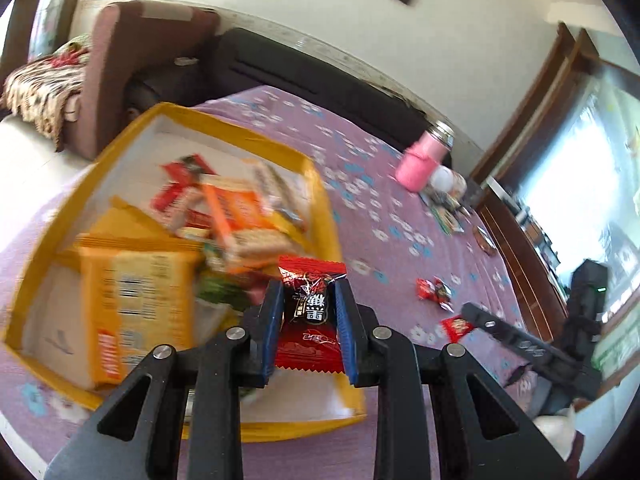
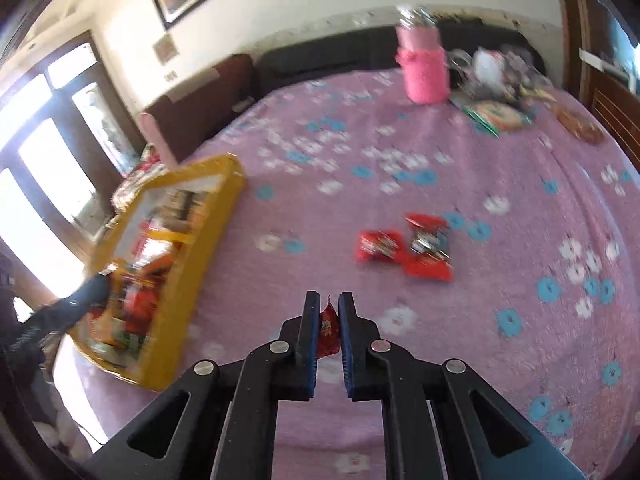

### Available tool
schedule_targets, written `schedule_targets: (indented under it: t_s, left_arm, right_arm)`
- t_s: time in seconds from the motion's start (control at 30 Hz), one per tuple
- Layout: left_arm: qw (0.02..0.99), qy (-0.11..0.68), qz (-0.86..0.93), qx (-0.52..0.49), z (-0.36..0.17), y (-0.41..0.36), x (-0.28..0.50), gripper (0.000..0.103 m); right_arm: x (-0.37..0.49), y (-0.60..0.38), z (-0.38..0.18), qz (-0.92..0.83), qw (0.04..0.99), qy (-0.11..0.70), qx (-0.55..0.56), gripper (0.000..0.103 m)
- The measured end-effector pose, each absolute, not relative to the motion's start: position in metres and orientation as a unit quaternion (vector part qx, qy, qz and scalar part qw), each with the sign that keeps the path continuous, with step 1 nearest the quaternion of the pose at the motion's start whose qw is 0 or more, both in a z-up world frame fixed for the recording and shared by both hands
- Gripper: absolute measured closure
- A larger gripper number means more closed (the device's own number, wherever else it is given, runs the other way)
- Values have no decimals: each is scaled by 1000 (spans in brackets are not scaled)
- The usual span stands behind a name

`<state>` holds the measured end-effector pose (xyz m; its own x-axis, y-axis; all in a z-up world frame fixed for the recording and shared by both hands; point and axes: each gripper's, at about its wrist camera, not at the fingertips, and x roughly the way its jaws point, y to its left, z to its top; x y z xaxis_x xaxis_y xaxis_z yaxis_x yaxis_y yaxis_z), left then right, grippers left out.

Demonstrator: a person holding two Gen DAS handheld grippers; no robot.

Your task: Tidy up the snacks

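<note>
Snack packets (image 2: 404, 246), red ones, lie loose on the purple flowered cloth (image 2: 400, 160) at centre right of my right view. My left gripper (image 1: 308, 292) clamps a red packet (image 1: 310, 316) at lower centre, above the near edge of the yellow box (image 1: 320, 184) full of snacks. My right gripper (image 2: 329, 300) pinches a small red sweet (image 2: 328, 330) edge-on, low centre.

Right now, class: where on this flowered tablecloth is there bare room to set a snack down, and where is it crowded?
Free: the wide stretch of tablecloth between the yellow box, the pink jar and the loose red packets; also the cloth nearest the right gripper. Crowded: inside the yellow box, heaped with snacks, and the far corner beside the pink jar.
</note>
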<state>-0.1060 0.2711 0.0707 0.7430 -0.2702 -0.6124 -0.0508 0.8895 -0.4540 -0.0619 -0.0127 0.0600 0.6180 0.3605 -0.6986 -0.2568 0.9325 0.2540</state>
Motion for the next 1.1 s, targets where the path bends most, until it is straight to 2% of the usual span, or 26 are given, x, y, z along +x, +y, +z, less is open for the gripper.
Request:
schedule_targets:
  t_s: [0.23,0.5,0.6,0.67,0.7,0.77,0.87,1.1]
  left_arm:
    - [899,357,-37,-252,56,301,-107,80]
    - [900,366,-17,-238,50,307,-105,79]
    - [903,365,-6,-227,53,308,-105,70]
    - [906,364,7,-214,57,307,-106,52]
    - [909,363,17,-205,60,305,-107,49]
    - [915,358,39,-185,67,302,-108,39]
    - [919,353,57,-166,75,298,-110,33]
    - [930,338,75,-127,89,282,-121,33]
  right_arm:
    - [-61,70,85,256,881,396,29,94]
    - [-46,144,64,283,862,419,-22,94]
    - [-36,157,54,276,860,428,-38,89]
    - [-33,159,51,267,865,423,-40,83]
    - [-32,158,53,268,867,419,-33,76]
    - [-36,153,60,277,873,402,-16,70]
    - [-44,147,70,280,880,384,-11,62]
    - [-63,126,79,277,887,369,4,53]
